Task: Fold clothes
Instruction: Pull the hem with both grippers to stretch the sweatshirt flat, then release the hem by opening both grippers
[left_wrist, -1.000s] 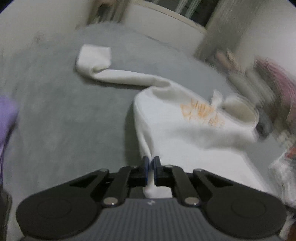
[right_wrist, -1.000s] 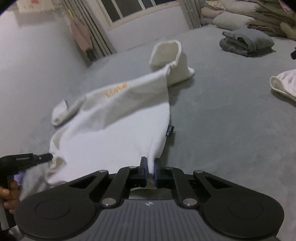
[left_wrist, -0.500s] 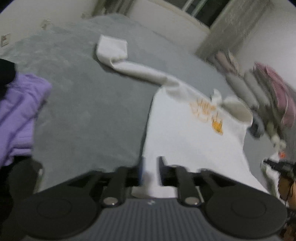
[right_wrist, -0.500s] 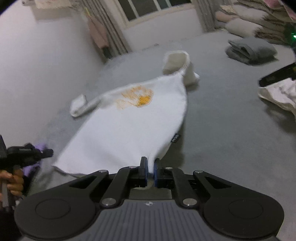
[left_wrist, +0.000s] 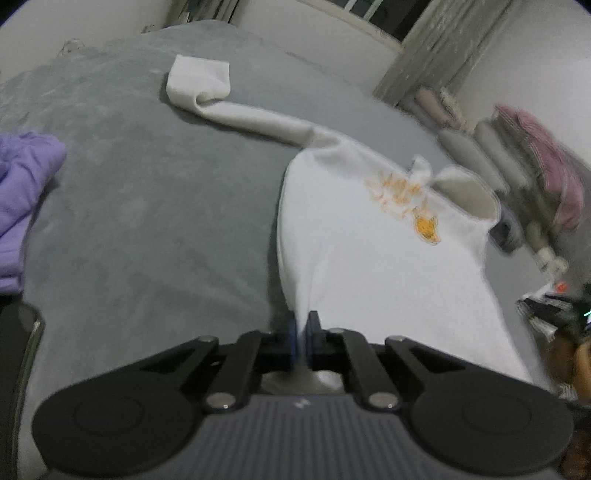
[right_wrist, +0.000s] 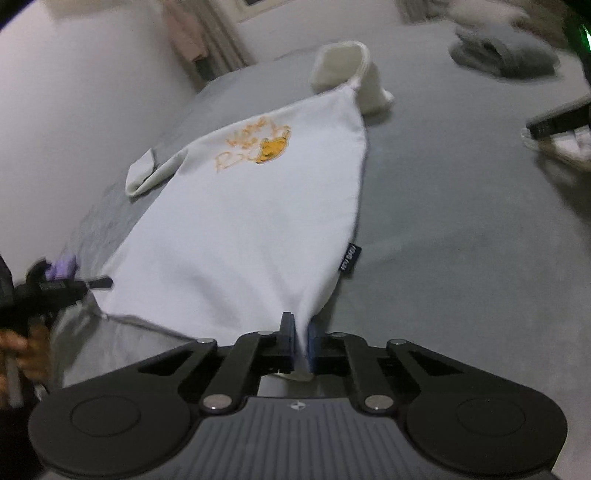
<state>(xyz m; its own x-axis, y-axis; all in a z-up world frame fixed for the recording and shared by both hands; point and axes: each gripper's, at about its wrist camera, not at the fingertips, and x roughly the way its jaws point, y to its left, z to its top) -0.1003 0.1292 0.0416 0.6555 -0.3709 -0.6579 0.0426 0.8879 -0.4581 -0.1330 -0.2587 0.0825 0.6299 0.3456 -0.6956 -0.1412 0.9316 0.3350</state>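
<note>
Both tongs are clenched on my white sweatshirt's (right_wrist: 240, 229) hem: left tongs (left_wrist: 303, 334), having just closed, pinch one corner, right tongs (right_wrist: 300, 341) the other. Beyond them it stretches across the grey bed (left_wrist: 155, 206), sleeve (left_wrist: 236, 110) trailing far; purple garment (left_wrist: 22, 192) lies left.

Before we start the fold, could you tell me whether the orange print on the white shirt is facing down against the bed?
No, the orange print lies face up on the white shirt, plainly visible from the right wrist view.
</note>
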